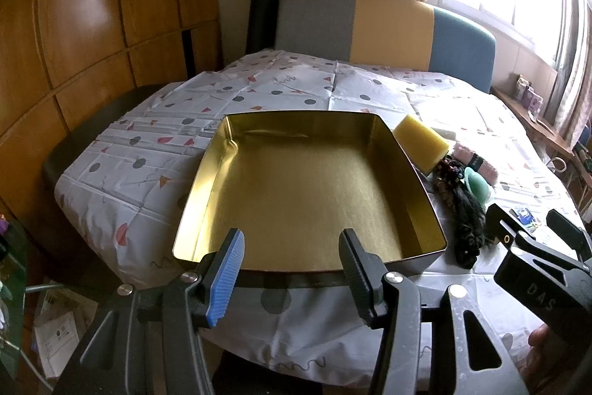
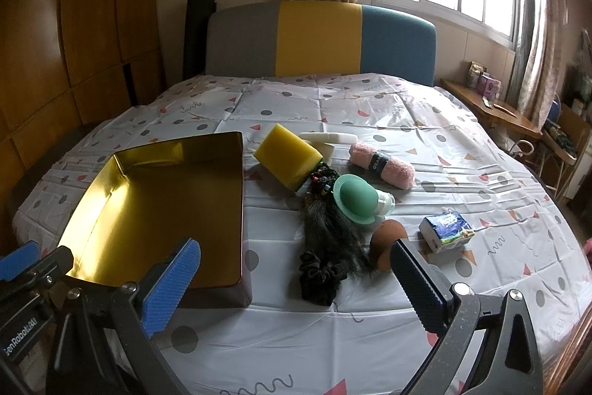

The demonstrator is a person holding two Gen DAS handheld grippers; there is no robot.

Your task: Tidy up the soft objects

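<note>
An empty gold tin tray (image 1: 207,173) (image 2: 236,180) lies on the bed. To its right sit a yellow sponge (image 2: 288,154) (image 1: 420,139), a pink rolled towel (image 2: 383,164), a black hair piece (image 2: 327,228), a black scrunchie (image 2: 320,278), a green silicone cup (image 2: 353,200), a brown ball (image 2: 386,241) and a tissue pack (image 2: 446,231). My left gripper (image 1: 292,271) is open and empty over the tray's near edge. My right gripper (image 2: 296,287) is open and empty, near the scrunchie.
The bed has a patterned white cover (image 2: 407,121) and a grey, yellow and blue headboard (image 2: 318,39). White soft pieces (image 2: 327,138) lie behind the sponge. A wooden wardrobe (image 1: 92,24) stands left; a wooden side shelf (image 2: 492,110) with boxes stands right under the window.
</note>
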